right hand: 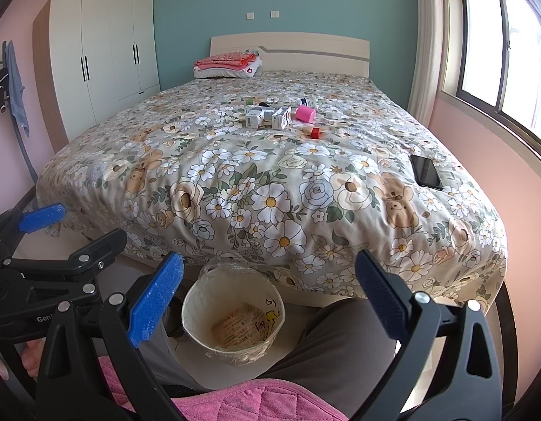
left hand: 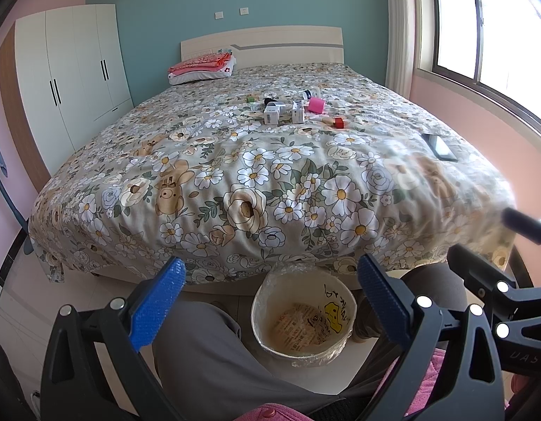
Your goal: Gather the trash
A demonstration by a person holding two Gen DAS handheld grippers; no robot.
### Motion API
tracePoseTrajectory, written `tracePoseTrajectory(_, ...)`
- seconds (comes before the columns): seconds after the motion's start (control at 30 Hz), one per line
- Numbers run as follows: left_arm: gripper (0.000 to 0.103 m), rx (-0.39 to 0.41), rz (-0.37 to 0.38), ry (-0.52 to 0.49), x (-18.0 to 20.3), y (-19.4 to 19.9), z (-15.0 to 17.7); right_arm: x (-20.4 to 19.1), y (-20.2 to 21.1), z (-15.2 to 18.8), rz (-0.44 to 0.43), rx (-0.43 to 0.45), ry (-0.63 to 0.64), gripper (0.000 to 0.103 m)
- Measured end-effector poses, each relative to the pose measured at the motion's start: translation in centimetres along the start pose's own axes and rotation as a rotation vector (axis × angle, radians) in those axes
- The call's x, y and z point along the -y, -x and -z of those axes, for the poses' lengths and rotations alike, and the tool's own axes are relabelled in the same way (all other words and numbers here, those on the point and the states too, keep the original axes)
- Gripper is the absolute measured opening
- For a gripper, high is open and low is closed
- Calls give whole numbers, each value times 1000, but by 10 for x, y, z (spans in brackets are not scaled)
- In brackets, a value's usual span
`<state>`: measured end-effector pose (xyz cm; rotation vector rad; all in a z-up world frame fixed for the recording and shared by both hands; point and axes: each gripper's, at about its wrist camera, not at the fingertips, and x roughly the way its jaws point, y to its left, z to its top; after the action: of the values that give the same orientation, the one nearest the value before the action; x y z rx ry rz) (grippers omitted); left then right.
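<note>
Left wrist view: I hold my left gripper point(left hand: 270, 294) wide open and empty above the bin point(left hand: 304, 319); the right gripper point(right hand: 268, 294) likewise. Boxes point(left hand: 272, 114) mid-bed are too small to read.

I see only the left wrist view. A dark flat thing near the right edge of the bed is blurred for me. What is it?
Observer: It is a black phone with a dark screen, lying flat on the bedspread.
Operator: I see only a part of the right gripper. Is it open?
Observer: Yes, the right gripper is wide open, and nothing is between its fingers.
</note>
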<state>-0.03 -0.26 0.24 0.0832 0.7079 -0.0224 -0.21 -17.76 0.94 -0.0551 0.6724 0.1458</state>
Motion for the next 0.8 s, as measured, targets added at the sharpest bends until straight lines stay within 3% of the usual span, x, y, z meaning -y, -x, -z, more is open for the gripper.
tracePoseTrajectory(0.8, 100, -11, -1, 3, 0, -2, 4, 0, -5, 4, -5, -9, -1, 96)
